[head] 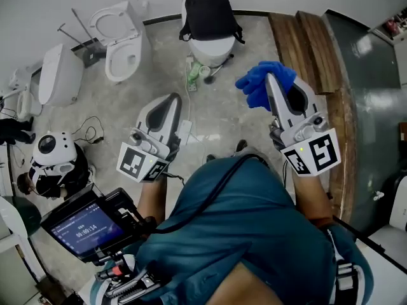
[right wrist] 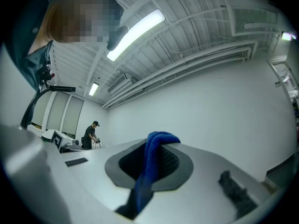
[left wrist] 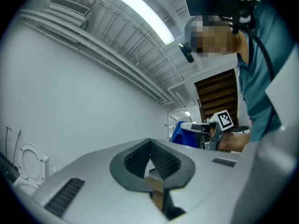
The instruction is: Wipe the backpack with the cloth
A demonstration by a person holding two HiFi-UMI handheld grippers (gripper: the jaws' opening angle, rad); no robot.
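Note:
A black backpack (head: 209, 14) rests upright on a white toilet (head: 212, 48) at the far end of the floor. My right gripper (head: 273, 81) is held up at the right, shut on a blue cloth (head: 262, 82), which bunches out past the tips. In the right gripper view the cloth (right wrist: 148, 169) hangs pinched between the dark pads. My left gripper (head: 175, 99) points toward the backpack from the left, its jaws shut with nothing between them (left wrist: 150, 158). Both grippers tilt upward, well short of the backpack. The left gripper view also catches the cloth (left wrist: 182, 135) beside the other gripper.
A second white toilet (head: 119, 40) with its seat raised stands at the left, with another white fixture (head: 58, 74) beside it. A green bottle and brush (head: 196, 74) sit at the toilet's base. Wooden planks (head: 317, 49) run along the right. A person (right wrist: 89, 136) stands far off.

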